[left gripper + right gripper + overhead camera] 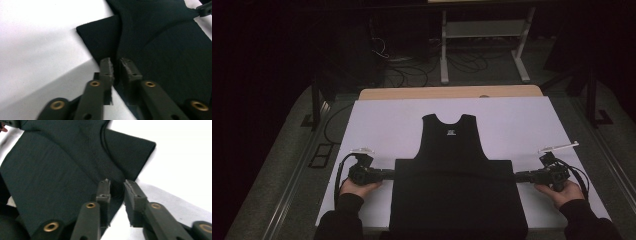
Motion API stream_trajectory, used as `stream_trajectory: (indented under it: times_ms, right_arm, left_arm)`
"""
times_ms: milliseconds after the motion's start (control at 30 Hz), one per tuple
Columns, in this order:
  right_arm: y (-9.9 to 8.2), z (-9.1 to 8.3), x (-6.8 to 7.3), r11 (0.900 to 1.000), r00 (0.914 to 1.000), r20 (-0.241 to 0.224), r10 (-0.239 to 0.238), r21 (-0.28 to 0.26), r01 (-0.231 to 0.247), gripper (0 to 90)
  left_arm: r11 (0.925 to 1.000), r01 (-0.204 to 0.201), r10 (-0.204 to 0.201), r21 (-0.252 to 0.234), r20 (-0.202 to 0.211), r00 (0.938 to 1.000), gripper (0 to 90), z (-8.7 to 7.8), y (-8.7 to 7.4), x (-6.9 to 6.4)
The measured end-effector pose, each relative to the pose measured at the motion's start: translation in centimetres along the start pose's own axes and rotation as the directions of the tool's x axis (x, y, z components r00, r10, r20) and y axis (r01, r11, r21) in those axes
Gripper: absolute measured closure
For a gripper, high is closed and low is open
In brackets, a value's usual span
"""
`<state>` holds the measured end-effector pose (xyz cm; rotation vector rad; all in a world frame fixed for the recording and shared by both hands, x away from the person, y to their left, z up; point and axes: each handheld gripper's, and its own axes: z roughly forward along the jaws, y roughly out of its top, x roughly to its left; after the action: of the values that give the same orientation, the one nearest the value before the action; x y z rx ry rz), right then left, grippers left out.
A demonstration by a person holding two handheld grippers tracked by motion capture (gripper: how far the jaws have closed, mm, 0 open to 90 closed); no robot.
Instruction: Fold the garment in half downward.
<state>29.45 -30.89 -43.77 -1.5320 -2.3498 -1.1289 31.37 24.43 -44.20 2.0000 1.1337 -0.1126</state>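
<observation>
A black tank top [451, 165] lies flat on the white board [382, 120]; its neck end points away from the person, and its bottom half is folded up over the middle, so a wide black band sits across the shirt. The left gripper [388, 173] is at the left edge of the shirt, just by the fold; in the left gripper view [115, 67] its jaws stand a little apart, with a thin gap between them, and the edge of the cloth lies in that gap; the pads do not squeeze it. The right gripper [518, 175] is at the right edge of the shirt, across from the left one; in the right gripper view [117, 188] its jaws are a bit wider apart; the cloth edge sits between them, loose. A hand [357, 188] holds the left gripper near the shirt's left side; the other hand [565, 192] holds the right one near the shirt's right side.
</observation>
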Motion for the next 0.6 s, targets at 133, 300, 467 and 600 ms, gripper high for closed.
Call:
stream_trajectory:
  times_ms: [133,300,467,600]
  right_arm:
    - [0.00,-0.35,-0.03,0.9996,0.9999,0.013,-0.005,-0.027,0.005,62.7]
    - [0.05,-0.58,0.04,0.9984,0.9996,0.025,-0.014,-0.054,0.015,54.8]
    - [0.16,-0.79,0.22,0.9962,0.9986,0.042,-0.032,-0.079,0.036,40.7]
    - [0.33,-0.80,0.25,0.9948,0.9980,0.045,-0.045,-0.089,0.049,33.4]
  left_arm:
    - [0.9998,-0.019,0.019,-0.002,-0.012,0.9997,67.6,-0.03,-0.02,-0.13]
    - [0.9994,-0.031,0.031,-0.017,-0.019,0.9993,54.8,-0.21,0.04,-0.29]
    - [0.9945,-0.089,0.087,-0.055,-0.039,0.9954,37.4,-0.52,0.22,-0.62]
    - [0.9899,-0.118,0.114,-0.078,-0.054,0.9920,26.4,-0.65,0.37,-0.85]
